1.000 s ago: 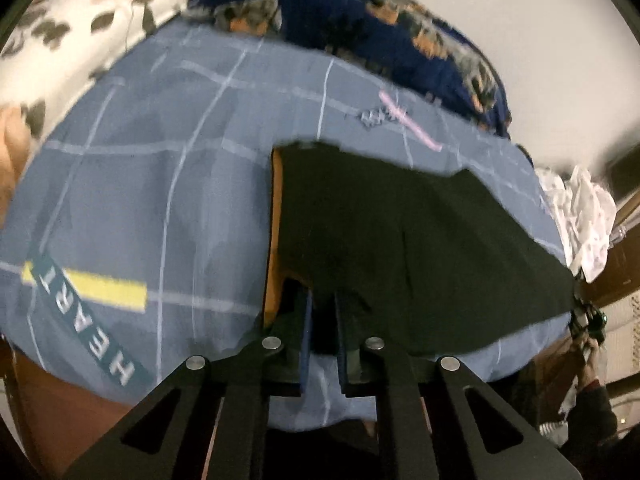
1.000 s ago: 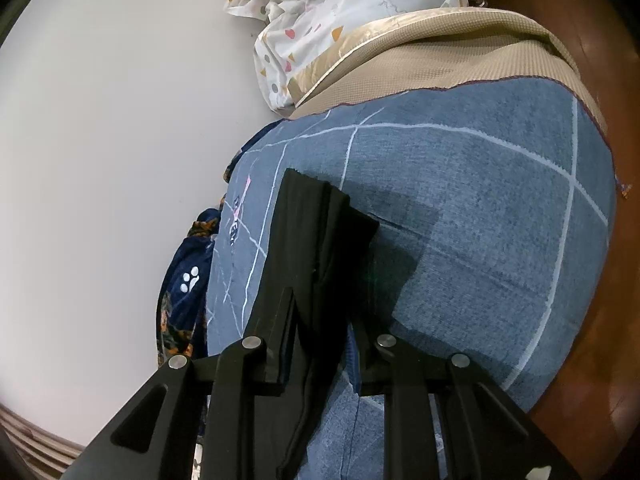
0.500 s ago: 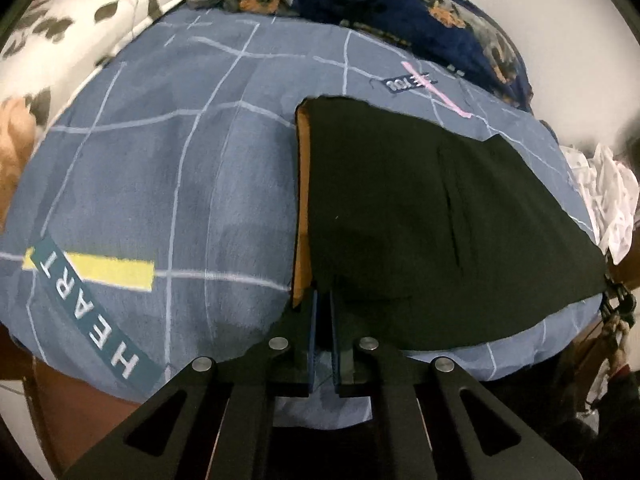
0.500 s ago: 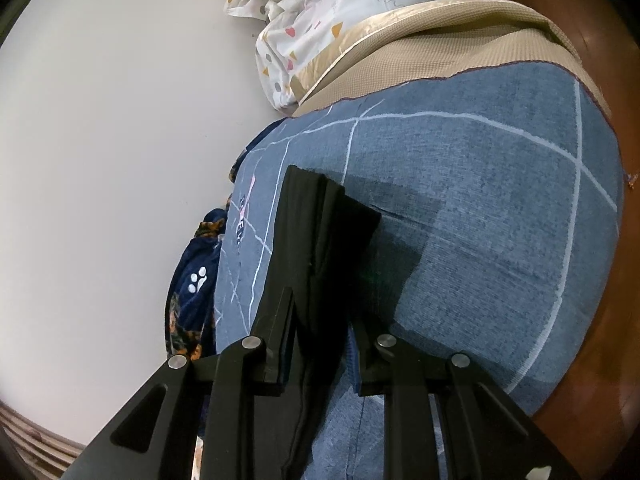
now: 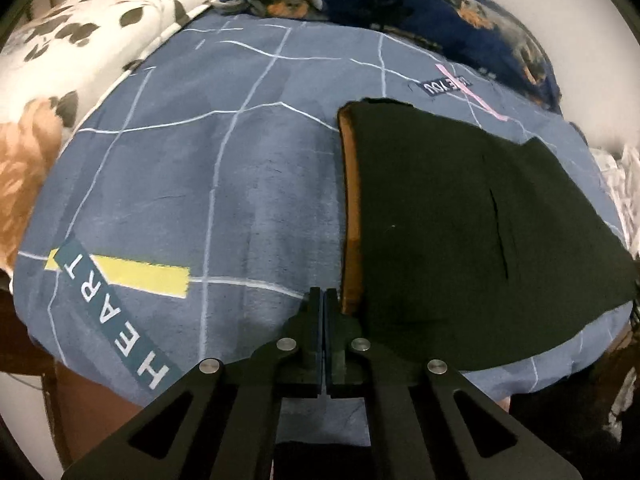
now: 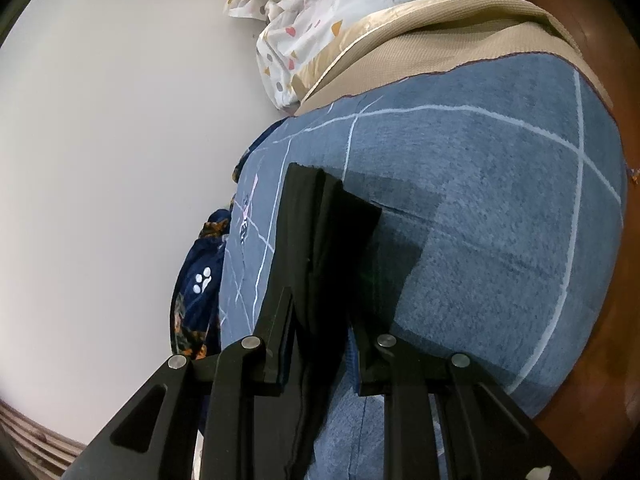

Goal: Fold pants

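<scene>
The black pants [image 5: 460, 236] lie flat on the blue checked blanket [image 5: 224, 184], with an orange-brown inner waistband [image 5: 351, 220] showing along their left edge. My left gripper [image 5: 323, 300] is shut and empty, just left of the waistband's near corner. In the right wrist view the pants [image 6: 320, 248] run as a folded black strip between the fingers of my right gripper [image 6: 322, 320]. Its jaws stand apart around the fabric without pinching it.
A navy dog-print blanket [image 5: 440, 4] and a white spotted pillow [image 5: 80, 40] lie at the far side. A white patterned cloth [image 6: 320, 12] and a beige mattress edge [image 6: 440, 36] lie beyond the blanket. A wooden bed frame [image 6: 600, 380] borders the right.
My left gripper let go of the pants' waistband corner, closed, and shifted left off the fabric. The pants now lie flatter. The right gripper has barely moved.
</scene>
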